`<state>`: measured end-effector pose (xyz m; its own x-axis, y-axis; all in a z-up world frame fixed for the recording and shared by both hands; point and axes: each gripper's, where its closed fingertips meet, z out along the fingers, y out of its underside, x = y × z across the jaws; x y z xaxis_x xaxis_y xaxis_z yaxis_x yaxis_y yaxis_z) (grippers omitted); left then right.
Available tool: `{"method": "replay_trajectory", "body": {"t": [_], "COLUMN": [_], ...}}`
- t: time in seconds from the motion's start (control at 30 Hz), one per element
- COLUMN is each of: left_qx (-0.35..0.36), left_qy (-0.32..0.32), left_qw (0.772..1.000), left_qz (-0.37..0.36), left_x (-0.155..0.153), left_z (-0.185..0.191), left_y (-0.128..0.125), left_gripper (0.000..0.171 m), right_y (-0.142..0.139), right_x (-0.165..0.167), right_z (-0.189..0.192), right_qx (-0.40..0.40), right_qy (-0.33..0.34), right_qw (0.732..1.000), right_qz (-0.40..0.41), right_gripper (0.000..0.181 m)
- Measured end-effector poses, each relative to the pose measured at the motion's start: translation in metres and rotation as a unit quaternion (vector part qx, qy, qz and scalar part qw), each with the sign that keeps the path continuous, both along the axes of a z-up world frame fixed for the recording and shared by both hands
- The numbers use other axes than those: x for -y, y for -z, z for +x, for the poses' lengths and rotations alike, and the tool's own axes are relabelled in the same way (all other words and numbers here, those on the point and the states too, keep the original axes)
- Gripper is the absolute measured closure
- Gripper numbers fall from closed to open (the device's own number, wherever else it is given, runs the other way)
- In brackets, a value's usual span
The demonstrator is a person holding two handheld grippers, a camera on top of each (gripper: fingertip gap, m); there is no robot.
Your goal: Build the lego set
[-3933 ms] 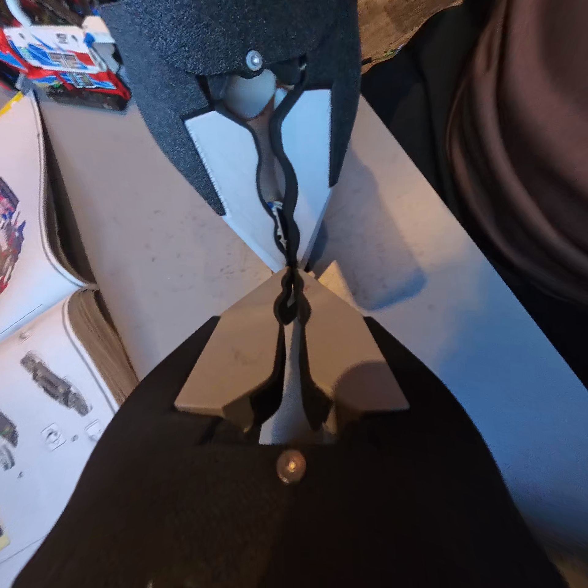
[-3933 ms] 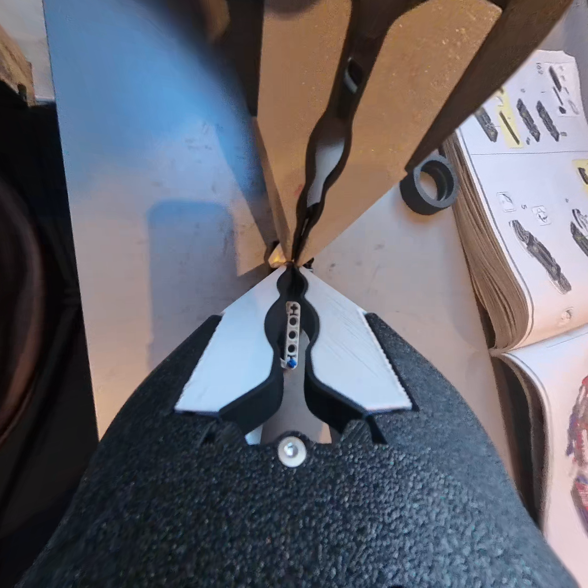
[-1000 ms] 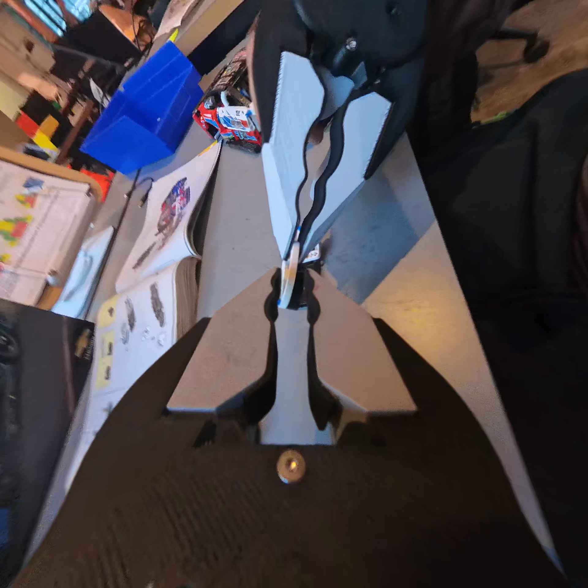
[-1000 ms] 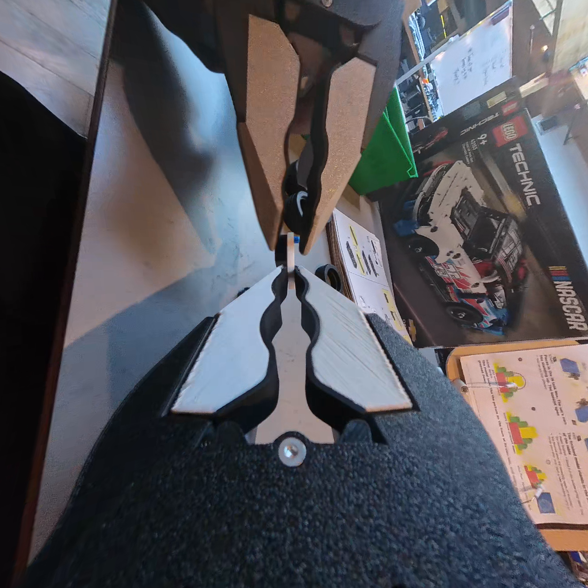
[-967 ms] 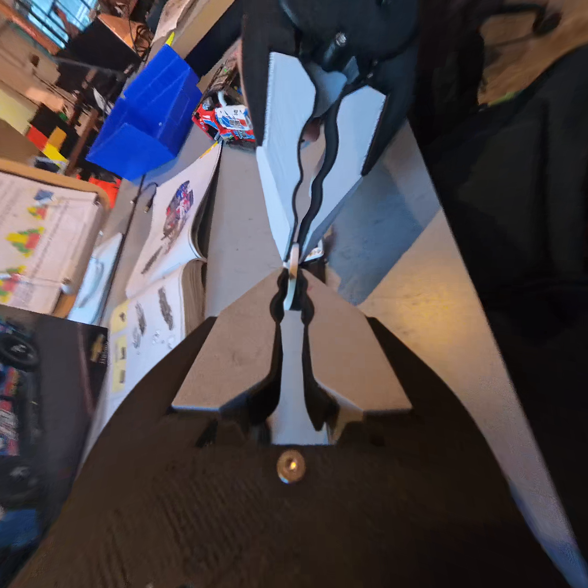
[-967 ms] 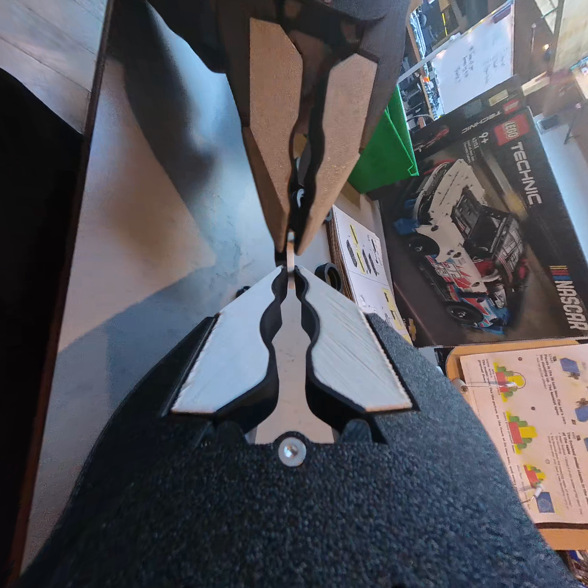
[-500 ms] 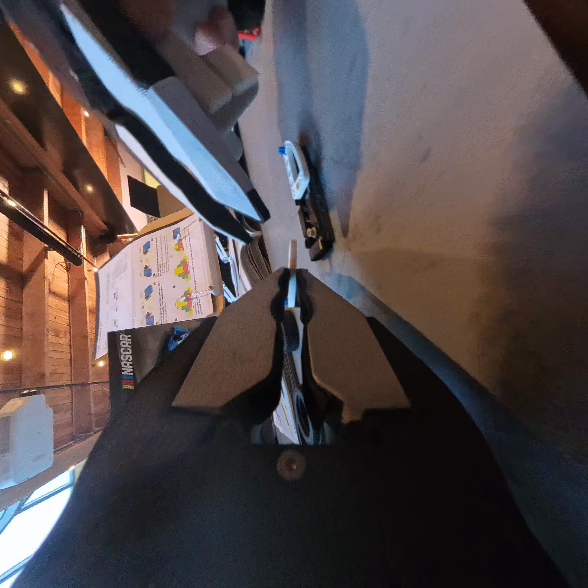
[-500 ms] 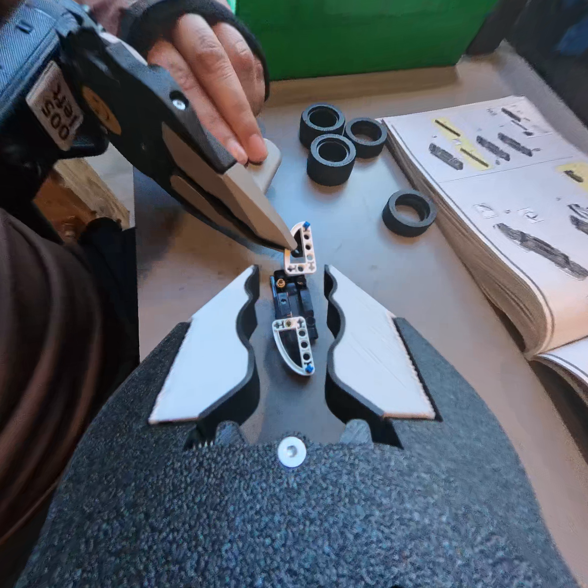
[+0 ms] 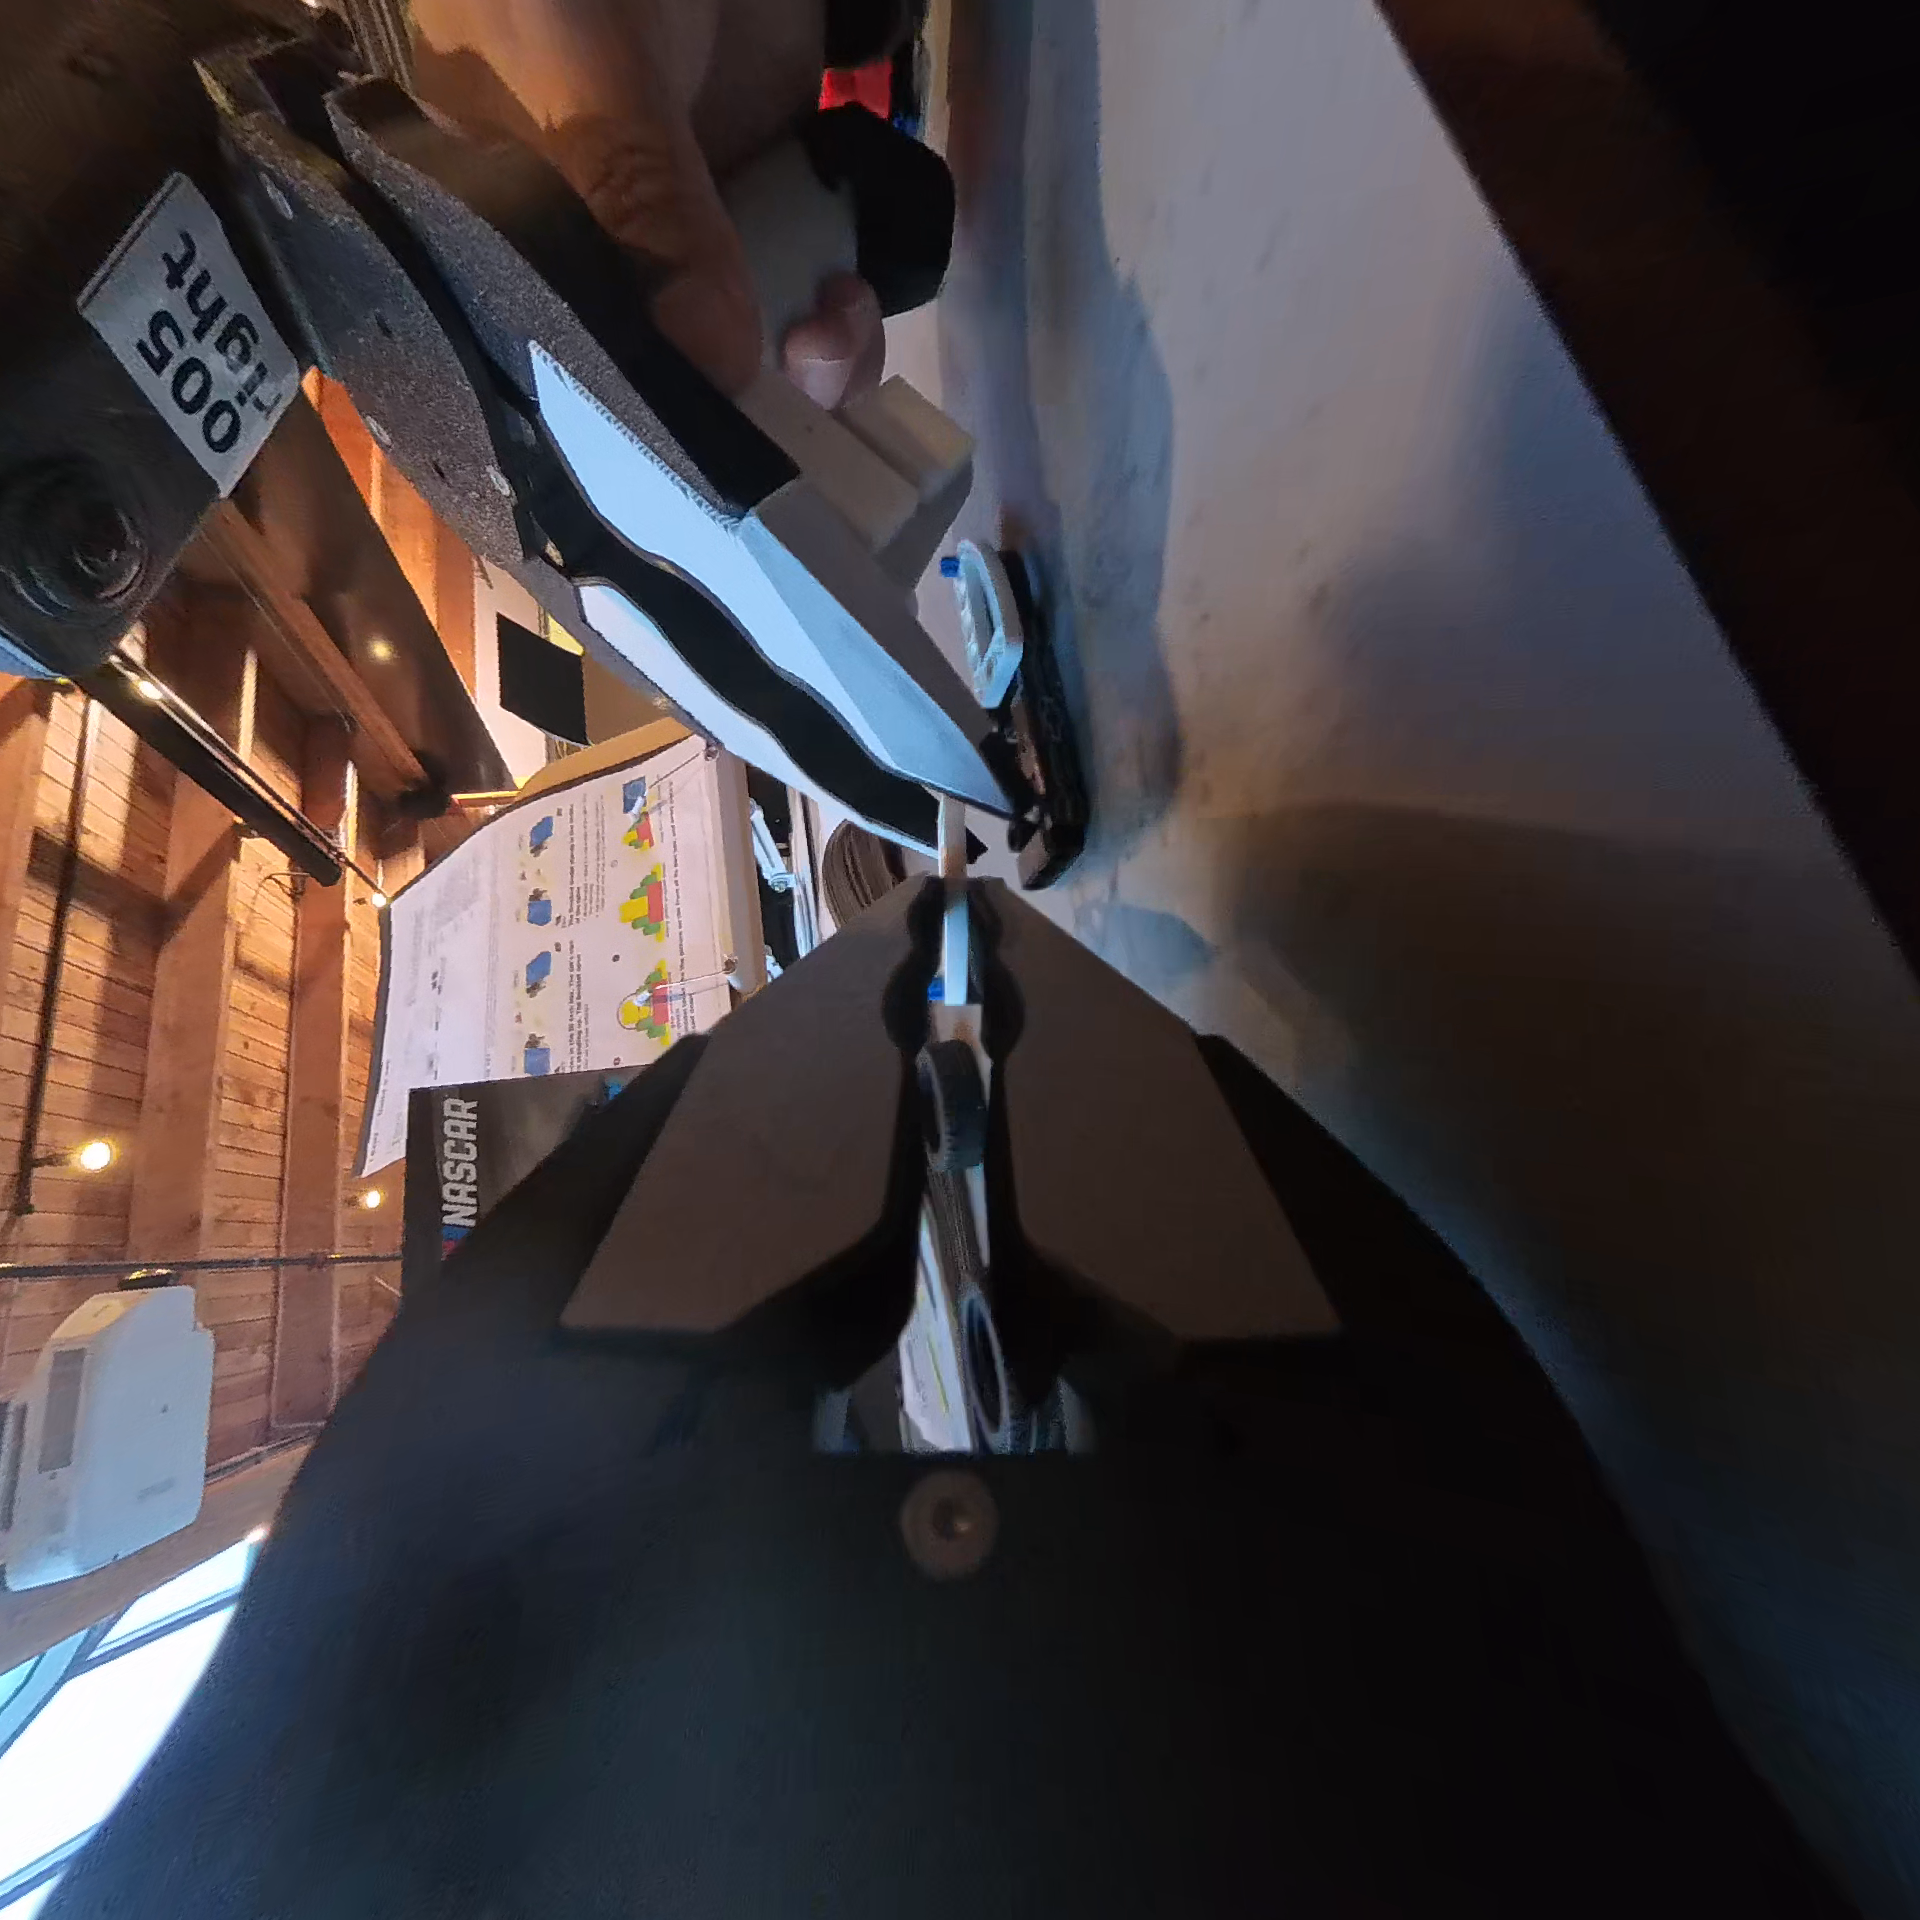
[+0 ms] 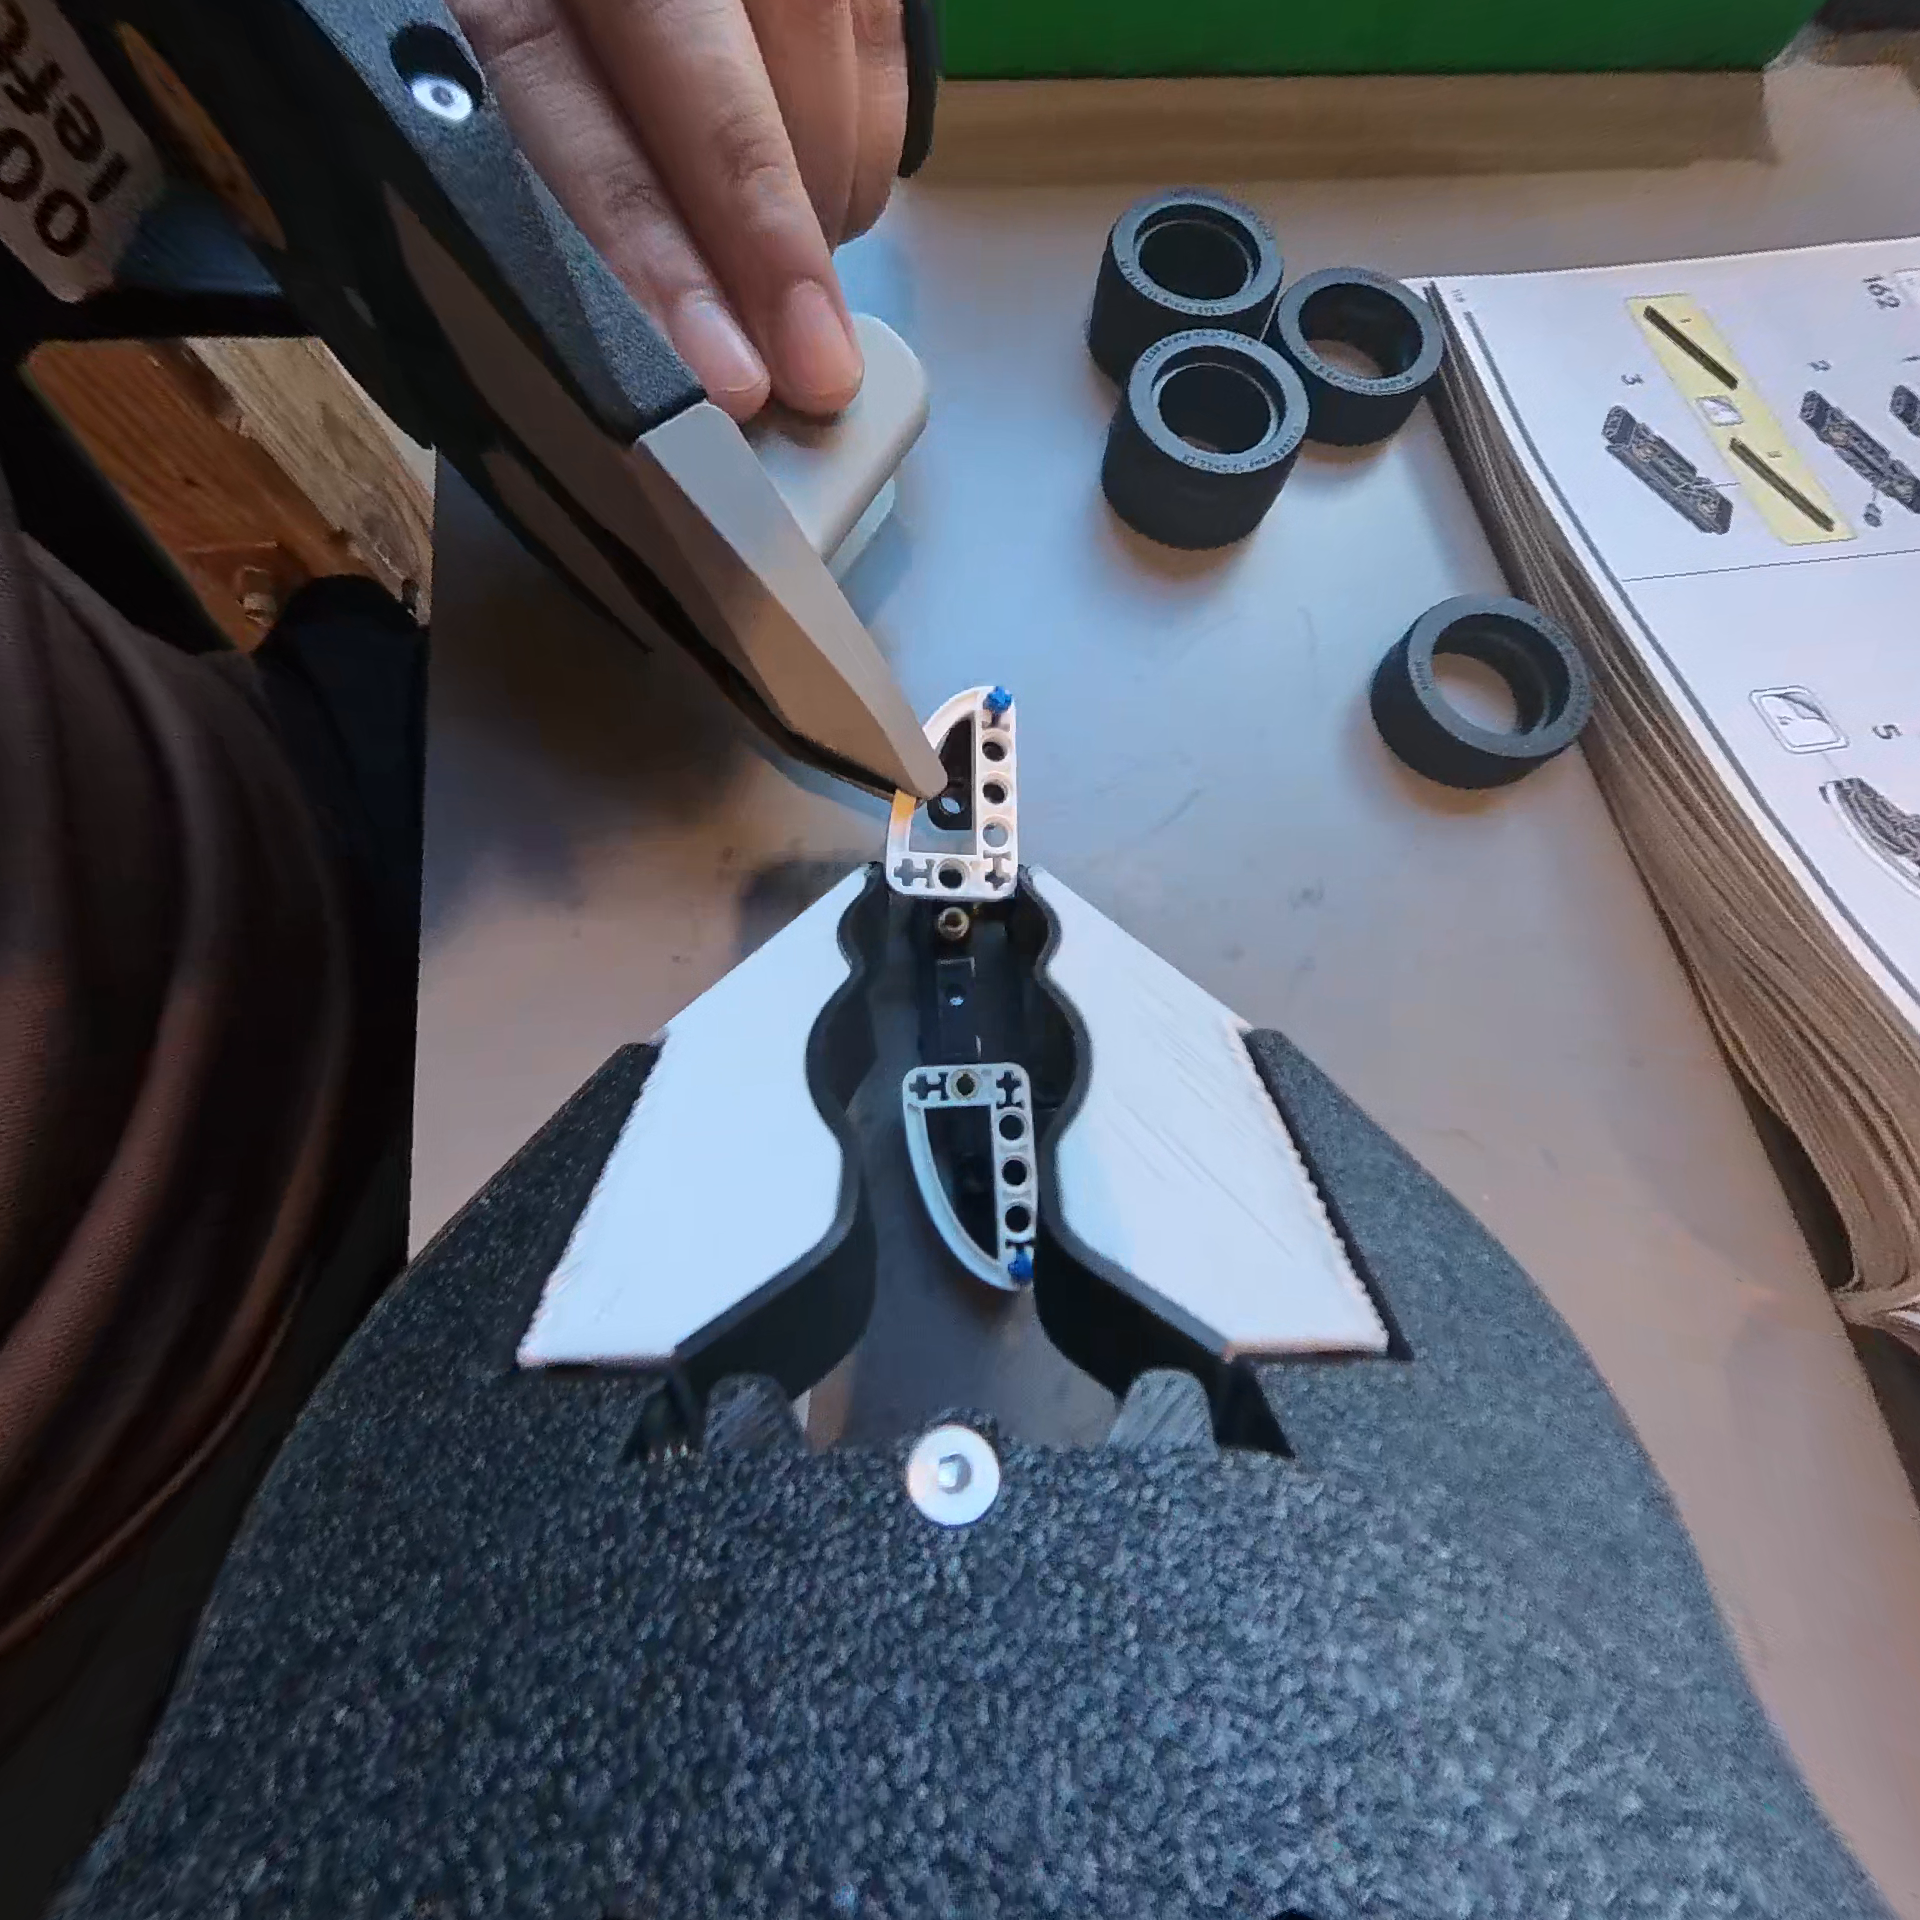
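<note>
A black lego assembly (image 10: pixel 951 987) lies on the grey table (image 10: pixel 1143 831) and carries a white curved panel (image 10: pixel 971 1174). My right gripper (image 10: pixel 948 881) reaches down over it, its jaws narrow and closed against its sides. My left gripper (image 10: pixel 914 784) comes in from the upper left, shut on a second white curved panel (image 10: pixel 951 800). It holds that panel upright at the assembly's far end, just past my right fingertips. In the left wrist view the held panel (image 9: pixel 951 925) shows edge-on in the left gripper (image 9: pixel 951 904), beside the right gripper (image 9: pixel 987 795) and the assembly (image 9: pixel 1044 727).
Several black tyres (image 10: pixel 1205 447) lie behind the assembly, one apart (image 10: pixel 1481 686) next to the open instruction booklet (image 10: pixel 1714 623) on the right. A green bin (image 10: pixel 1351 31) stands at the back. A hand (image 10: pixel 707 208) holds the left gripper. The set's box (image 9: pixel 457 1164) is off to the side.
My right jaws have narrowed around the black assembly on the table. My left gripper has brought its white panel closer to the assembly's far end. A second ago both grippers met tip to tip in the air.
</note>
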<state>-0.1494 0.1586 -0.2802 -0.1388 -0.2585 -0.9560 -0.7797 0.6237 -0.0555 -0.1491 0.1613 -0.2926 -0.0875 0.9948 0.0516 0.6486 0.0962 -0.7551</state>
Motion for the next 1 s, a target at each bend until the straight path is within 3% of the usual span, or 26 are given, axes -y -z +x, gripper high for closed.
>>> {"method": "replay_trajectory", "body": {"t": [0.17,0.27,0.33,0.4,0.53,0.6,0.7,0.83,1.0], "left_qx": [0.022,0.097,0.15,0.189,0.18,0.164,0.159,0.16,0.153], "left_qy": [-0.003,0.004,0.005,-0.006,-0.013,-0.02,0.0,-0.002,0.006], "left_qw": [0.998,0.984,0.958,0.922,0.85,0.836,0.823,0.822,0.822], "left_qz": [-0.061,-0.151,-0.243,-0.339,-0.495,-0.524,-0.545,-0.546,-0.548], "left_x": [-0.001,-0.001,-0.004,-0.01,-0.01,-0.012,-0.008,-0.009,-0.004], "left_z": [0.0,0.0,-0.001,0.0,0.004,0.002,0.006,0.006,0.007], "left_y": [0.005,-0.007,-0.014,-0.017,-0.005,0.006,0.01,0.01,0.01], "left_gripper": [0.166,0.12,0.126,0.121,0.122,0.126,0.146,0.141,0.149], "right_y": [0.004,0.004,0.003,0.003,0.0,-0.002,0.0,0.003,0.004], "right_x": [-0.002,-0.002,0.0,-0.002,-0.004,-0.005,-0.004,-0.003,-0.004], "right_z": [0.002,0.005,0.005,0.004,0.001,0.002,0.002,0.003,0.004], "right_qx": [0.008,0.01,0.004,0.003,-0.016,-0.025,-0.022,-0.011,-0.007], "right_qy": [0.0,-0.004,-0.012,-0.01,-0.004,-0.002,-0.002,-0.005,-0.004], "right_qw": [0.999,0.999,0.998,0.998,0.998,0.998,0.998,0.998,0.998], "right_qz": [0.033,0.048,0.057,0.066,0.062,0.061,0.054,0.056,0.058], "right_gripper": [0.158,0.158,0.158,0.158,0.158,0.158,0.158,0.158,0.158]}}
